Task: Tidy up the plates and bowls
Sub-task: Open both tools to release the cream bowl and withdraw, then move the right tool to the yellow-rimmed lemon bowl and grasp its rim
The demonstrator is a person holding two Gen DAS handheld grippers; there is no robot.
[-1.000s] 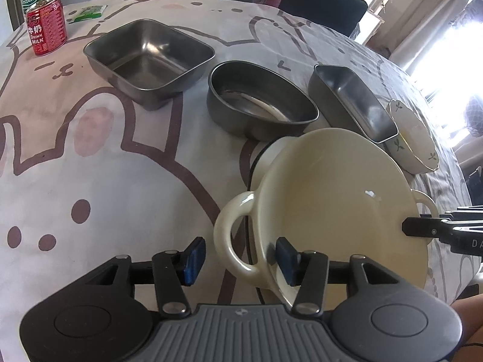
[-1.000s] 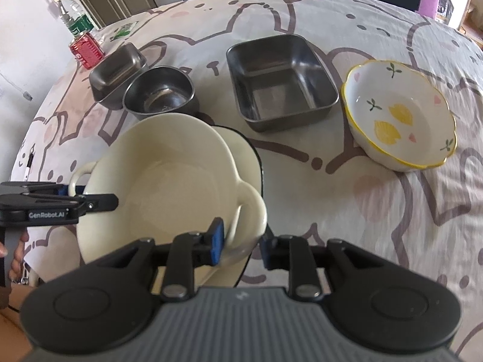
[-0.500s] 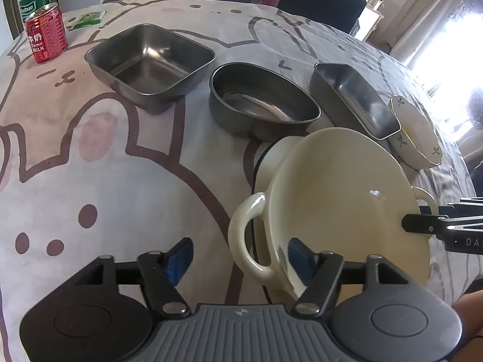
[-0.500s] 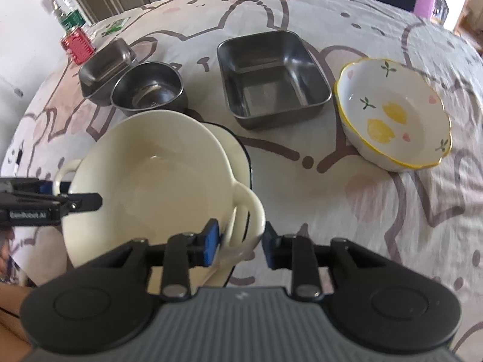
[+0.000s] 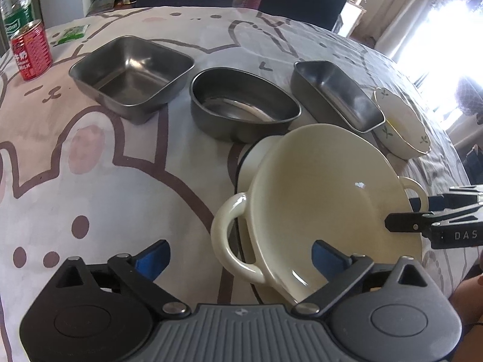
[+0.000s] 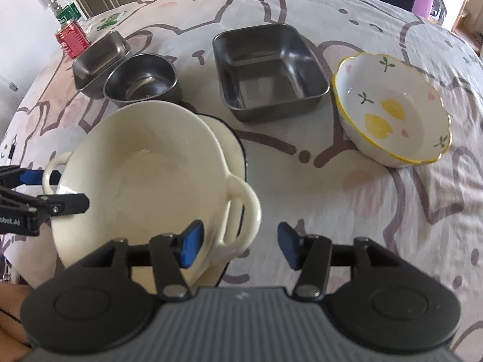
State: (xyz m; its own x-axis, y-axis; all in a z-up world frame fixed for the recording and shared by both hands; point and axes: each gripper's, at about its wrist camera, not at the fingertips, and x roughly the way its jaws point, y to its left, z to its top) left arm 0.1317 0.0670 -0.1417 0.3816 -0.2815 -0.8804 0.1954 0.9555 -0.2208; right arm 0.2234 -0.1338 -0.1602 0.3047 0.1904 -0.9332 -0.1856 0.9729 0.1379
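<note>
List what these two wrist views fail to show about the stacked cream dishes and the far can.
- Lower cream dish: mostly covered by the cream two-handled bowl in both views; its shape is unclear.
- Whether the bowl sits level: unclear.
- Red can: label print too small in both views.
- Plastic bottle: cut by the left view's edge.

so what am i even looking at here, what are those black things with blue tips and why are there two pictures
No robot here: a person holds a two-fingered grabber in each hand, each with a camera looking along its fingers, giving two pictures. The left gripper and right gripper sit at opposite handles of a cream bowl that rests in a similar dish on the cartoon tablecloth. Both sets of jaws have just been opening and now stand open around the handles, gripping nothing. Beyond lie three steel dishes: a square one, a rounded one and a narrow one. There are also a lemon-pattern bowl and a red can.
</note>
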